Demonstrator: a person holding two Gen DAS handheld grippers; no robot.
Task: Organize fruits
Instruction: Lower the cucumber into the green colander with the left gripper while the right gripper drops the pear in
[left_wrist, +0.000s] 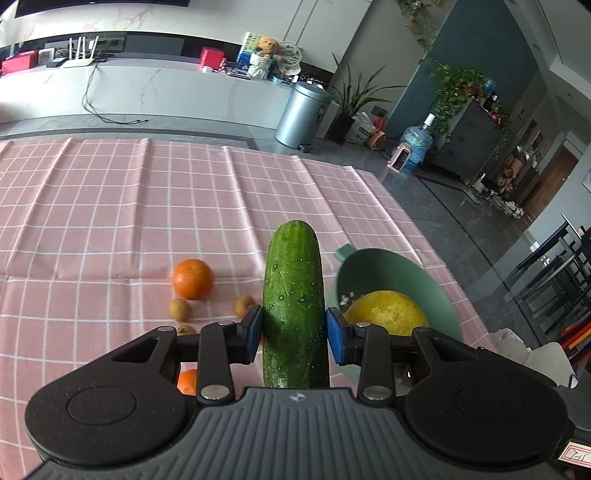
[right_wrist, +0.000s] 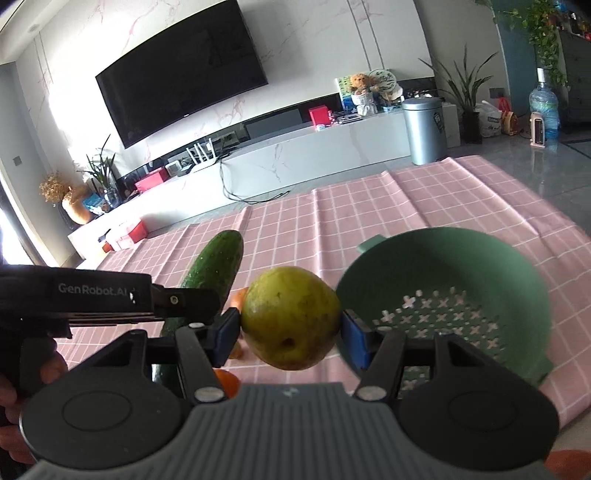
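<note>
My left gripper (left_wrist: 294, 329) is shut on a green cucumber (left_wrist: 294, 295) that points away from me, held above the pink checked tablecloth (left_wrist: 110, 206). My right gripper (right_wrist: 291, 326) is shut on a yellow-green pear (right_wrist: 290, 317), just left of a green colander (right_wrist: 443, 273) whose bottom shows bare. In the left wrist view the pear (left_wrist: 384, 312) appears in front of the colander (left_wrist: 391, 273). The cucumber (right_wrist: 216, 266) and the left gripper's body (right_wrist: 99, 295) show at the left of the right wrist view.
An orange (left_wrist: 192, 278) and small brown fruits (left_wrist: 179, 309) lie on the cloth left of the cucumber. Another orange (left_wrist: 187, 381) shows under the left gripper. The table's right edge (left_wrist: 424, 229) drops to a dark floor. A grey bin (left_wrist: 301, 114) stands beyond the table.
</note>
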